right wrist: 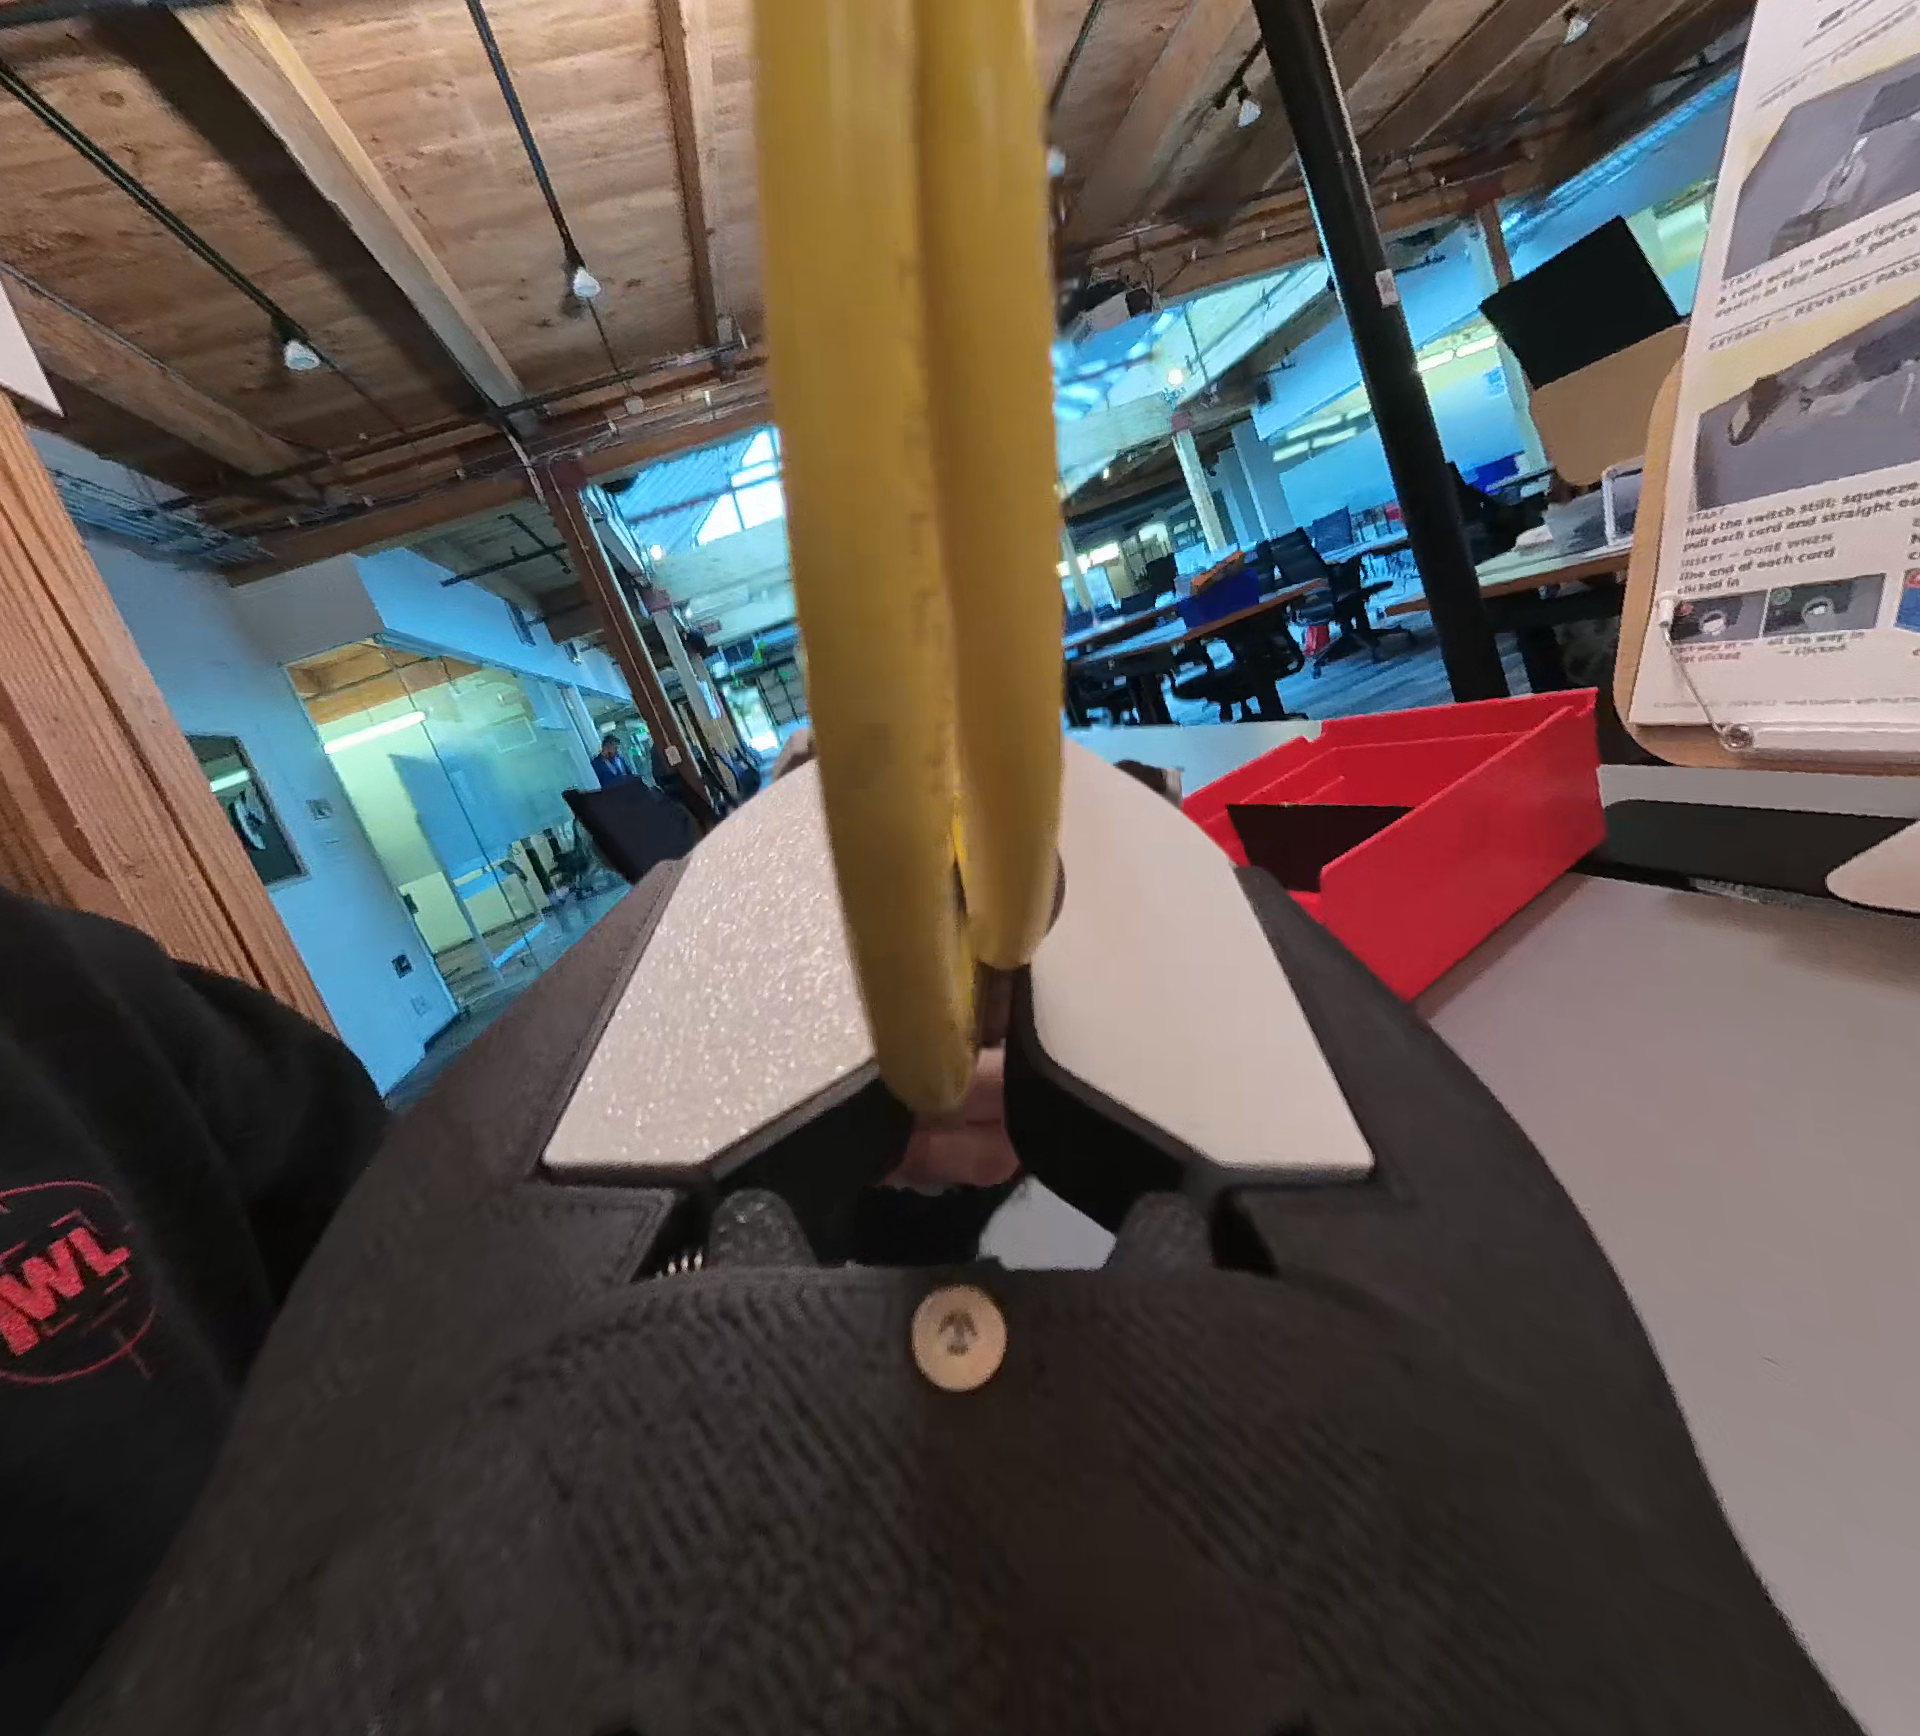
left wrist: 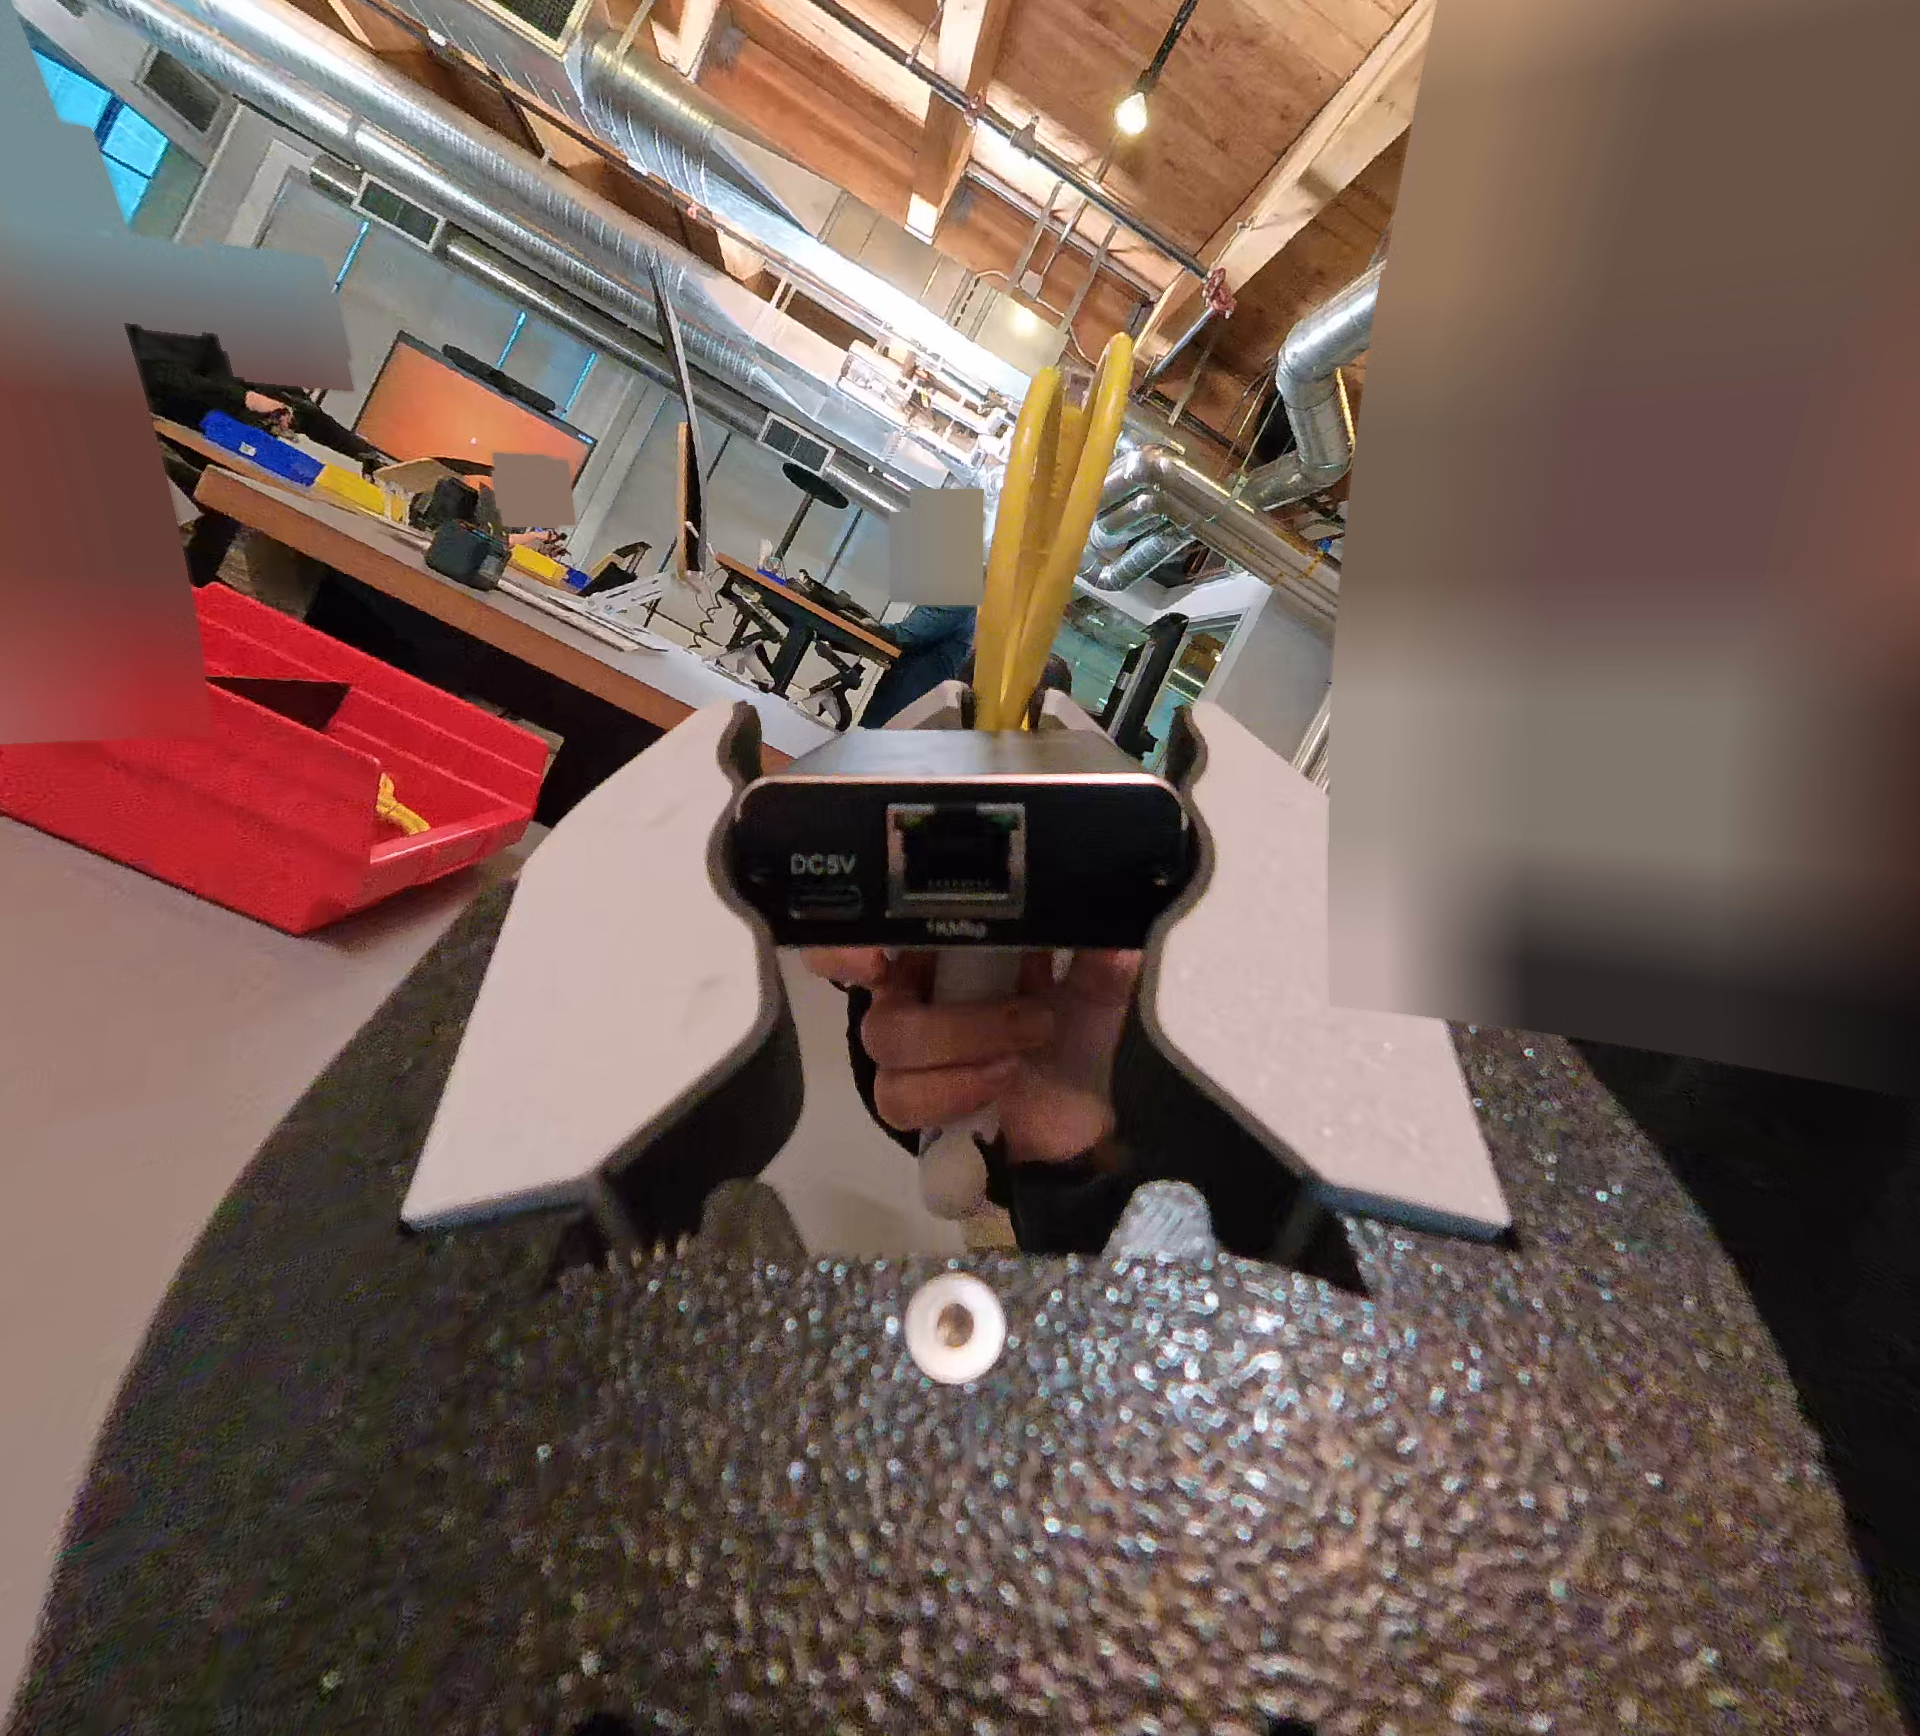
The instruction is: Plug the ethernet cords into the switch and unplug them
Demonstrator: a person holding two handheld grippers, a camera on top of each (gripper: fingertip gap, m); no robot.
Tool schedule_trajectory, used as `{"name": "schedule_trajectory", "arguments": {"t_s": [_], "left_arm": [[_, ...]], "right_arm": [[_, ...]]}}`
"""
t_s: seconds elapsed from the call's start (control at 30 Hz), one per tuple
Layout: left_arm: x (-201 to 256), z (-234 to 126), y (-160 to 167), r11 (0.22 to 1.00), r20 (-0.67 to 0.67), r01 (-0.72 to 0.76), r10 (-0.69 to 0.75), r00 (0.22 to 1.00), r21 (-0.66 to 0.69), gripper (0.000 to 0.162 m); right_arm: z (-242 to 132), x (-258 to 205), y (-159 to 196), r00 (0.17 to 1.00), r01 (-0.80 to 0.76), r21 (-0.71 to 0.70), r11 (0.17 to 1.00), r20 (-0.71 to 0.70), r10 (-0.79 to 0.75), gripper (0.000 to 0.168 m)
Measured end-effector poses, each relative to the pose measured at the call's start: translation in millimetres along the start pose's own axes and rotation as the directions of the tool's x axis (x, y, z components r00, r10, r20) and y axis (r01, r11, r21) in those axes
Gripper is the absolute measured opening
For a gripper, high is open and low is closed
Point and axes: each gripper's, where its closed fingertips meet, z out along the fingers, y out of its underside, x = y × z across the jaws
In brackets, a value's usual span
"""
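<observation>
Item: black switch (left wrist: 961, 839), clamped between the fingers of our left gripper (left wrist: 961, 855), raised off the bench (left wrist: 156, 1011); its near face shows one empty port.

Item: yellow ethernet cords (right wrist: 904, 439), a doubled loop pinched by our right gripper (right wrist: 987, 969), fingers closed on it. In the left wrist view the loop rises just behind the switch; we cannot tell whether any plug is seated.

Item: red bin (right wrist: 1455, 834), on the bench, well apart.

Risk, as we judge it: gripping cable, not plug, lets the connector swing or meet the port askew; a tug could twist the switch in our grip.
</observation>
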Motion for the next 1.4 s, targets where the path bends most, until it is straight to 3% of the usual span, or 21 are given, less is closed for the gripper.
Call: {"name": "schedule_trajectory", "arguments": {"t_s": [0.13,0.3,0.53,0.7,1.03,1.23,1.4], "left_arm": [[-4.7,0.2,12.3,0.995,0.022,-0.002,0.004,1.0,-0.097,0.075],[-7.6,6.6,31.2,0.984,0.029,-0.014,0.02,0.999,-0.178,0.075],[-14.2,6.3,29.3,0.972,0.106,-0.108,0.132,0.986,-0.21,0.075],[-7.2,8.9,33.9,0.976,0.036,-0.061,0.07,0.997,-0.208,0.075],[-16.7,6.8,40.7,0.965,0.062,-0.078,0.096,0.993,-0.249,0.075],[-20.5,6.4,45.8,0.972,0.057,0.067,-0.055,0.997,-0.227,0.075],[-13.8,12.7,40.7,0.944,-0.002,0.311,-0.313,0.95,-0.111,0.074]], "right_arm": [[-4.6,5.6,5.0,0.995,0.096,-0.116,0.989,-0.025,-0.099,0.014],[-11.9,12.1,-0.1,0.986,0.147,-0.158,0.976,-0.052,-0.157,0.013],[-12.0,17.5,3.4,0.984,0.136,-0.179,0.974,-0.086,-0.153,0.013],[-13.5,12.8,0.7,0.982,0.17,-0.193,0.966,-0.05,-0.183,0.013],[-15.3,21.4,6.3,0.968,0.204,-0.258,0.944,-0.094,-0.234,0.012],[-17.6,29.3,6.8,0.968,0.178,-0.258,0.949,-0.125,-0.216,0.012],[-14.9,20.6,-1.3,0.979,0.147,-0.2,0.969,-0.111,-0.172,0.013]]}}
